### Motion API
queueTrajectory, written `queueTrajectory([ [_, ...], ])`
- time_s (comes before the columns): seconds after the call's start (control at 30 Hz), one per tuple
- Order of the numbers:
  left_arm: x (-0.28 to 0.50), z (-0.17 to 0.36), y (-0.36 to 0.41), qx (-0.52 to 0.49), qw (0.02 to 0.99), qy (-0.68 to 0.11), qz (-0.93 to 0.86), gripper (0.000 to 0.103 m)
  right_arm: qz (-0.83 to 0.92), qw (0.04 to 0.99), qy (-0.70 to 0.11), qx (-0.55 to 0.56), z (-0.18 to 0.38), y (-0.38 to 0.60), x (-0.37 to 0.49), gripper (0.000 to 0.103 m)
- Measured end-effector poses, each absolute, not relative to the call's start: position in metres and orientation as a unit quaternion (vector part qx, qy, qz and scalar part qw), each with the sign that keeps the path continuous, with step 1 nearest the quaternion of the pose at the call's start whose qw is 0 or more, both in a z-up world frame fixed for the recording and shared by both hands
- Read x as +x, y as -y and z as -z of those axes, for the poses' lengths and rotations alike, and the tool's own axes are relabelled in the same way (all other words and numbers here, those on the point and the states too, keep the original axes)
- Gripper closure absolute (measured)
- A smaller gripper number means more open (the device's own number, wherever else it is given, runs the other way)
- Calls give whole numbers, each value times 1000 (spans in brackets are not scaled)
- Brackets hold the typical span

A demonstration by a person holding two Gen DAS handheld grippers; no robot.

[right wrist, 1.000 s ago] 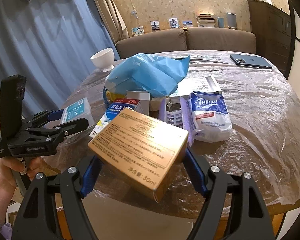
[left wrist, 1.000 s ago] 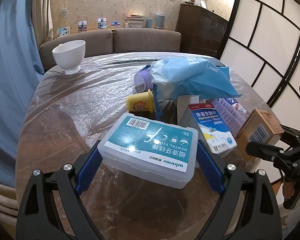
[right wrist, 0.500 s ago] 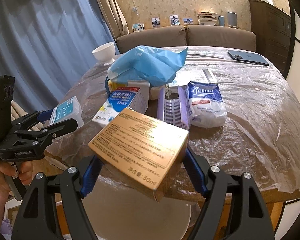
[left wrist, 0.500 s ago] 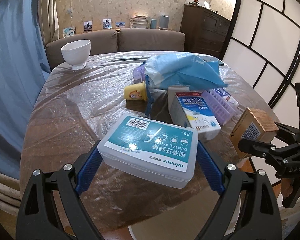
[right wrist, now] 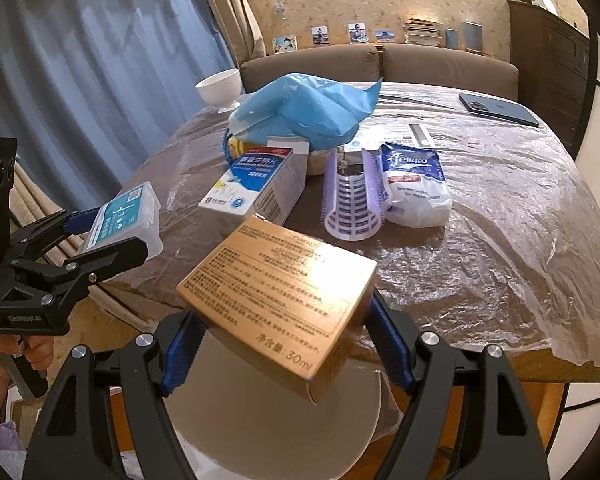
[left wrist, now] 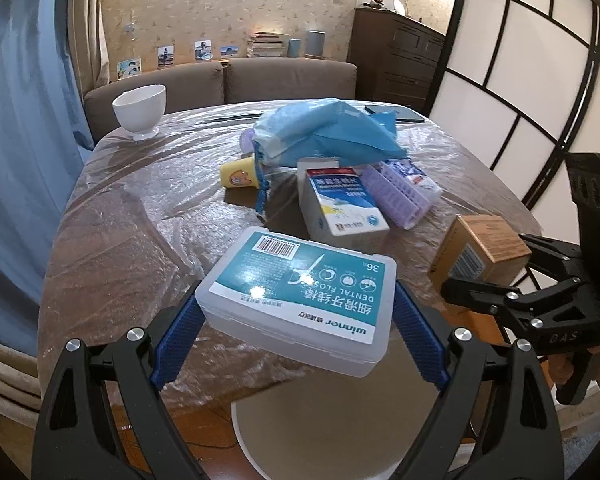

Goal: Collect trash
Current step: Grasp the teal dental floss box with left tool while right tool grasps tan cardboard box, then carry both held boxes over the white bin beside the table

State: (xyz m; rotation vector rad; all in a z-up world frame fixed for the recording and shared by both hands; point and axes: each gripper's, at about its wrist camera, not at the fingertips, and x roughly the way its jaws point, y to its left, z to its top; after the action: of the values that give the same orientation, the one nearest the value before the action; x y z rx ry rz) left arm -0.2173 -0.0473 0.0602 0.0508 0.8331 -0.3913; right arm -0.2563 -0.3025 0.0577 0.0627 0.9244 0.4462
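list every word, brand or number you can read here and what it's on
"winner", "DENTAL FLO…", "36": clear plastic floss box with teal label, in the left gripper.
"30ml": gold cardboard carton, in the right gripper; its fine print is too small.
"220": blue-and-white medicine box.
White and blue pouch: brand blurred.

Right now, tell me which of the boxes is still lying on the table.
The blue-and-white medicine box, resting on the table beside the purple curler. The gold box is held in the right tongs, the dental floss box in the left tongs.
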Motion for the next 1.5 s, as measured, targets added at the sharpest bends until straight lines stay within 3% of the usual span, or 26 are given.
queueTrajectory([
  [1.5,-275,-22,64,46,855,-453,247,12,-261,816,-516,23,-8,286,-277,28],
])
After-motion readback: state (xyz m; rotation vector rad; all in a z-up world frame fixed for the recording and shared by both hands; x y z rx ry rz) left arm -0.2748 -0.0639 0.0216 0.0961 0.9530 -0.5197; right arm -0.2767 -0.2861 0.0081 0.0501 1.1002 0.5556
